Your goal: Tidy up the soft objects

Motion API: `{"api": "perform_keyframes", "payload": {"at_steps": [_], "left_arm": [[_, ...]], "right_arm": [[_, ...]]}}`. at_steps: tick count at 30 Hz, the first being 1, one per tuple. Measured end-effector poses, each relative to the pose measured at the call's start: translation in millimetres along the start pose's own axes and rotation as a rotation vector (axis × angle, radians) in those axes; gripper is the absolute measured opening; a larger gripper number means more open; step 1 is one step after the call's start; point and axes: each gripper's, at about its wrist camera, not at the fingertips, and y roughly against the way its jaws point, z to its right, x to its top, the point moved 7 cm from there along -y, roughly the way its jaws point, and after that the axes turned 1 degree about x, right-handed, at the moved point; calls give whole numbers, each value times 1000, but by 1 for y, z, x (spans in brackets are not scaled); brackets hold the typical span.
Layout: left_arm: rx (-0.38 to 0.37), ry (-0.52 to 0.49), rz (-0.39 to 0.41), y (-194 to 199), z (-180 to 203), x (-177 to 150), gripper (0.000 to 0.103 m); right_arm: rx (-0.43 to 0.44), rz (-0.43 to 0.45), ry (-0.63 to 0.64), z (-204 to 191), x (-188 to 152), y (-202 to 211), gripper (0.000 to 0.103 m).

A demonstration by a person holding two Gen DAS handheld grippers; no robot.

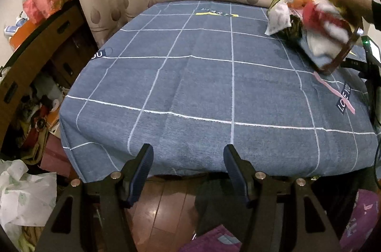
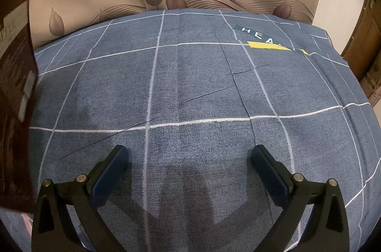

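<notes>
My left gripper (image 1: 188, 156) and right gripper (image 2: 189, 158) gape empty; plush toys (image 1: 309, 11) in the bag (image 1: 333, 61) — light, squashy — I'd pinch a body.

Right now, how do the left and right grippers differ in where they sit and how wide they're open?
The left gripper hangs off the front edge of the blue checked cloth, floor below it; the right gripper hovers over the cloth. The right's jaws are spread wider than the left's. Both are open and hold nothing.
</notes>
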Motion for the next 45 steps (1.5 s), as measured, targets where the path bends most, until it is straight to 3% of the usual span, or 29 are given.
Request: {"api": "perform_keyframes", "payload": {"at_steps": [17, 33, 45], "left_arm": [[-11, 4, -14, -2, 1, -3, 63], [-4, 71, 88, 20, -13, 9, 63], [1, 33, 24, 2, -7, 5, 63]], "right_arm": [[1, -2, 0, -1, 0, -1, 103], [1, -3, 1, 0, 0, 0, 103], [2, -4, 1, 0, 0, 0, 103]]}}
